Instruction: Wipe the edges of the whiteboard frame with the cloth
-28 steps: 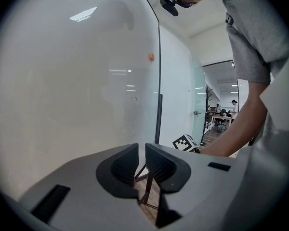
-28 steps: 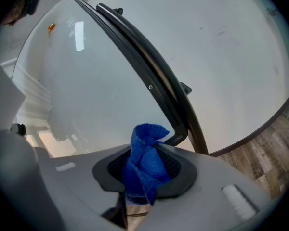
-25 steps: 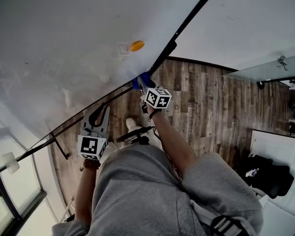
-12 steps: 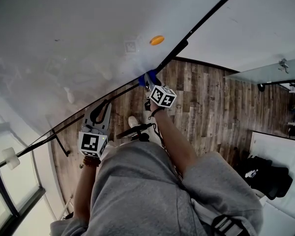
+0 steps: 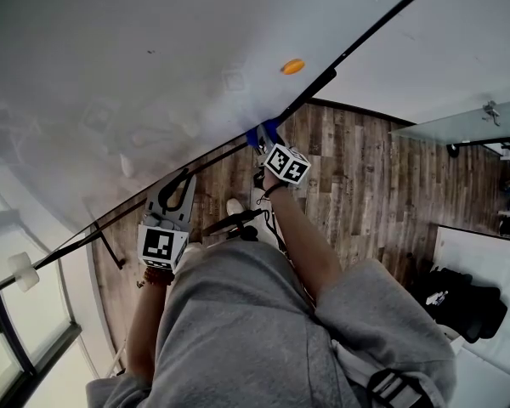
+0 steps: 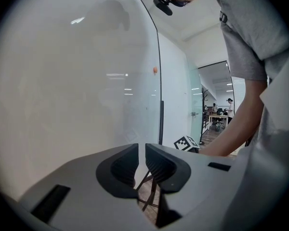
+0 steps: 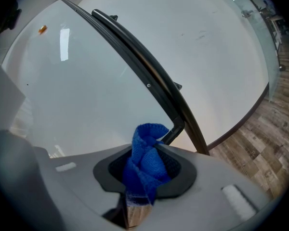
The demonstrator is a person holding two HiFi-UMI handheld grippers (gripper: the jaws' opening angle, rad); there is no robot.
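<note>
A: Head view first. Moved up the thin black whiteboard frame (image 5: 357, 36) compared with a second ago: speaking of the right gripper (image 5: 266, 137), now nearer the small orange oval magnet (image 5: 292, 66) just beside that frame.
B: Holding anything?
A: Clamped on the crumpled blue knitted cloth (image 5: 261, 133), pressed against the frame. Means wiping under way, stroke advancing.
B: Left gripper view?
A: Shows the left gripper (image 6: 142, 154) almost closed, only a slit, nothing gripped. Parked lower along the frame, near the board, apparently idle.
B: Right gripper view?
A: Confirms jaws pinched tight on the cloth (image 7: 147, 165), bunched tip touching the frame (image 7: 144, 71).
B: Verdict?
A: Probably mid-pass, with a long run of frame ahead past the magnet. Worth keeping pressure and watching for the cloth slipping off the narrow edge.
</note>
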